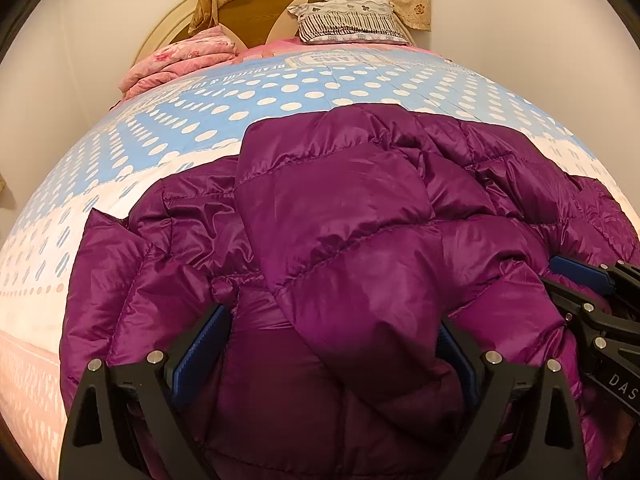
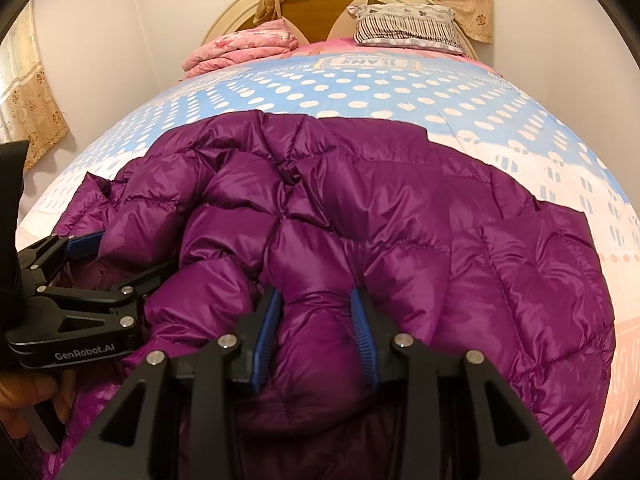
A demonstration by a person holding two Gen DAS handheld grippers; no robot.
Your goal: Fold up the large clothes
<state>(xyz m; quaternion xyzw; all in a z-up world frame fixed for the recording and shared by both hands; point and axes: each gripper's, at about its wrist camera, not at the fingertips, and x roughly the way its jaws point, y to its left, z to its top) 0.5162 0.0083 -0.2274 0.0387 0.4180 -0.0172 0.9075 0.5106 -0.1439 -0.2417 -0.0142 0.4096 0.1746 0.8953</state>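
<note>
A large purple quilted down jacket lies spread and partly folded on the bed; it also fills the right wrist view. My left gripper has its jaws wide apart, with a puffy fold of the jacket between them. My right gripper is closed on a thick bunch of the jacket's near edge, blue pads pressing both sides. The right gripper shows at the right edge of the left wrist view. The left gripper shows at the left of the right wrist view.
The bed cover is blue with white dots, pink at the near edge. A folded pink blanket and a striped pillow lie by the round headboard. A curtain hangs at the left.
</note>
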